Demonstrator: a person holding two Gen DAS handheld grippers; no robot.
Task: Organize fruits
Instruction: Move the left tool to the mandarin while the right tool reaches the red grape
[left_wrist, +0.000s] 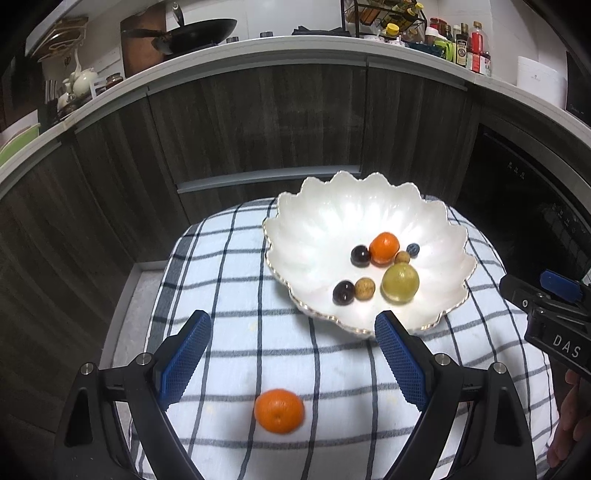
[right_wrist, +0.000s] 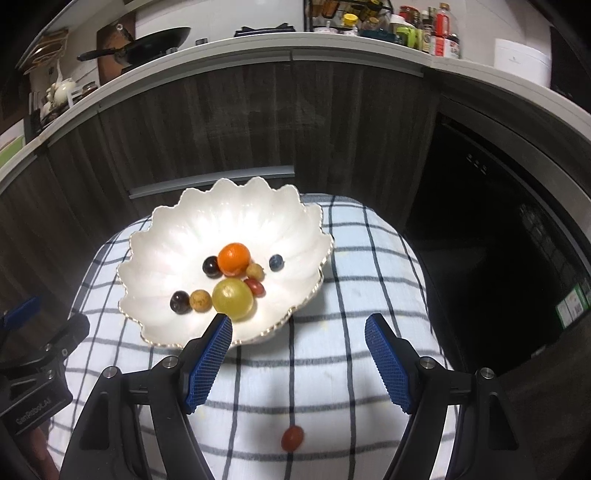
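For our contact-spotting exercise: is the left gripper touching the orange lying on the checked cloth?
Apart. The left wrist view shows the orange on the cloth between the left gripper's open fingers, cloth visible either side.

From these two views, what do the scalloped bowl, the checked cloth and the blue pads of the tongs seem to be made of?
Scalloped bowl: probably glazed ceramic or porcelain, glossy white, with a metallic-looking rim line.
Checked cloth: woven fabric, matte, soft-looking, with dark grid stripes on white.
Blue pads: likely rubber or plastic, with a fine gridded texture; the look does not say which.

Green fruit (left_wrist: 400, 283) hides red one (mostly)
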